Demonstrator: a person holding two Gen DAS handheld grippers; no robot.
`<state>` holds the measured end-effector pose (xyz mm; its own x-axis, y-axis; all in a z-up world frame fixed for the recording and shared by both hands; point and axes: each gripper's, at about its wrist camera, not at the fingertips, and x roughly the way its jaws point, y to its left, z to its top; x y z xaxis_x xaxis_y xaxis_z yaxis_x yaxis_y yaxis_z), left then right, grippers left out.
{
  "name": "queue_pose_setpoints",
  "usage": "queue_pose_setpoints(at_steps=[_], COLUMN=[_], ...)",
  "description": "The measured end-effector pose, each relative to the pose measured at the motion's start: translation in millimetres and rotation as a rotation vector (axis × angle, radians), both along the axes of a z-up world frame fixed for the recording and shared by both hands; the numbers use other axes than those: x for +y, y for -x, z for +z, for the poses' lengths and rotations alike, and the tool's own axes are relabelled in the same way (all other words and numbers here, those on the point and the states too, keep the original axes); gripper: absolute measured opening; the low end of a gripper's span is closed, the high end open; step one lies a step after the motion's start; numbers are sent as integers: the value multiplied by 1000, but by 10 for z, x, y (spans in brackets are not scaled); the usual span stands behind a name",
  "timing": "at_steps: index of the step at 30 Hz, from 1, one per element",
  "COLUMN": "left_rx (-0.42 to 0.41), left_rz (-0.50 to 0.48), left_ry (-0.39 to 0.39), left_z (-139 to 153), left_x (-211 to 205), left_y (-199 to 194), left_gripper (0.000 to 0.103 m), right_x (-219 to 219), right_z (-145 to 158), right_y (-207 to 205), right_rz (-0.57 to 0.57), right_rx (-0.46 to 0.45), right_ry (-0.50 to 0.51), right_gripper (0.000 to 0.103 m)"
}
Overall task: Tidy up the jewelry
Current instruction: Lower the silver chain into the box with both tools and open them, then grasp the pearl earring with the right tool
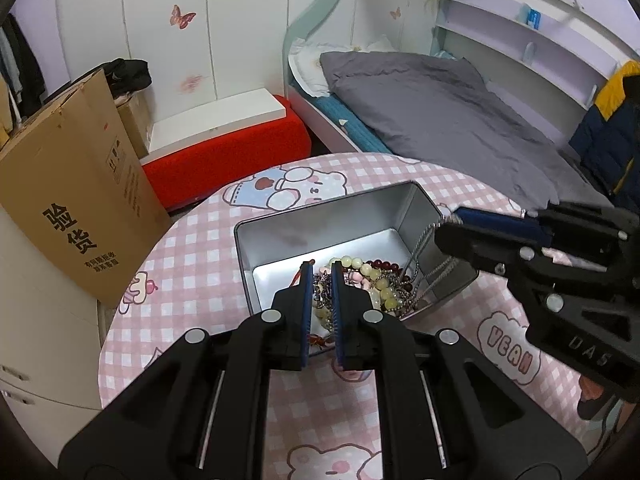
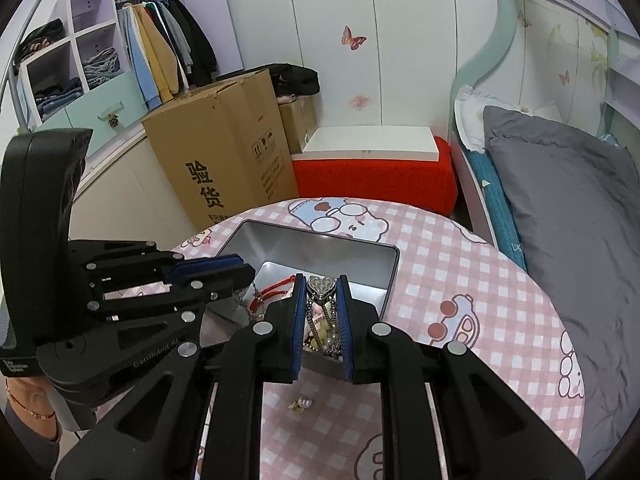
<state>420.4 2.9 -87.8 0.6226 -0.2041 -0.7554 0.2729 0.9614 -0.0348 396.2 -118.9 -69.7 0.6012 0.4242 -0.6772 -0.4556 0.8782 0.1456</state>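
Two tools, left [image 1: 320, 276] and right [image 2: 322, 284], each clamp one chain above one tin [image 1: 280, 232].

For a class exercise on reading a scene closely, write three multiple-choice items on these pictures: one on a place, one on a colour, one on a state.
1. Where is the small loose trinket?
A in the tin
B on the tablecloth beside the tin
C on the bed

2. What colour are the gripper pads?
A blue
B red
C white

3. What is the right gripper doing?
A standing wide open
B pinching a heart pendant on a chain
C gripping the tin wall

Key: B, it lies on pink check cloth; A, blue strips line the fingers; B, the heart sits between its pads.
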Motion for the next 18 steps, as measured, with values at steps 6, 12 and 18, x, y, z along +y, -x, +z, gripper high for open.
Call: queue_pose_setpoints(at_steps=[6,12,18], left_rx=[7,-37,-68], left_rz=[15,27,63], left_ry=[19,45,40], left_z=[28,131,167], left_x=[58,137,263], left_y=[41,218,432], left_gripper=[21,58,58], right_x=[-60,-117,-140], right_z=[49,138,60], right_y=[48,211,432], right_rz=[-17,-20,-10], right_rx=[2,-13,-7], right_ry=[-30,-48,-46], right_gripper=[14,14,18])
